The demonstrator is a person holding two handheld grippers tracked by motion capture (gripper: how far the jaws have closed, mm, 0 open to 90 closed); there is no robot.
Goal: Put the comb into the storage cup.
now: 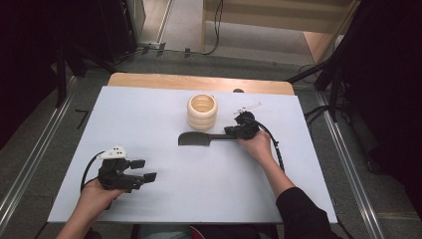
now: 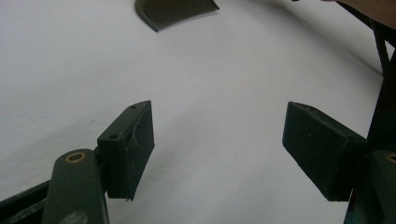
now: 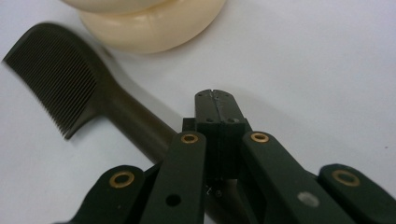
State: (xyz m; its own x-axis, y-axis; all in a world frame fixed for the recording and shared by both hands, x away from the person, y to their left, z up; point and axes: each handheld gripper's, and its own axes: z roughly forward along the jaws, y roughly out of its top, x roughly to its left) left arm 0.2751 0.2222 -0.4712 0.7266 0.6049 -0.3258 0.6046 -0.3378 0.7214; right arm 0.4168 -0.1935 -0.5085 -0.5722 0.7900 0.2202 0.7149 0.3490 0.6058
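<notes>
Currently right gripper [image 3: 215, 100] jaws pressed together, clamping dark comb [image 1: 196, 139] handle, beside cream ring stack [image 1: 202, 112], left gripper [image 1: 142, 170] jaws spread, holding nothing, on white table [image 1: 149, 119]

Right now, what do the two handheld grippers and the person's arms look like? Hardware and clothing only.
Both grippers are black, with flat rectangular jaw pads on link arms pinned by brass-ringed pivots. The left gripper carries a pale grey three-cornered plate with dark dots and trails a black cable. The right gripper trails a thicker black cable. A dark sleeve covers the right upper forearm; the left forearm is bare.
</notes>
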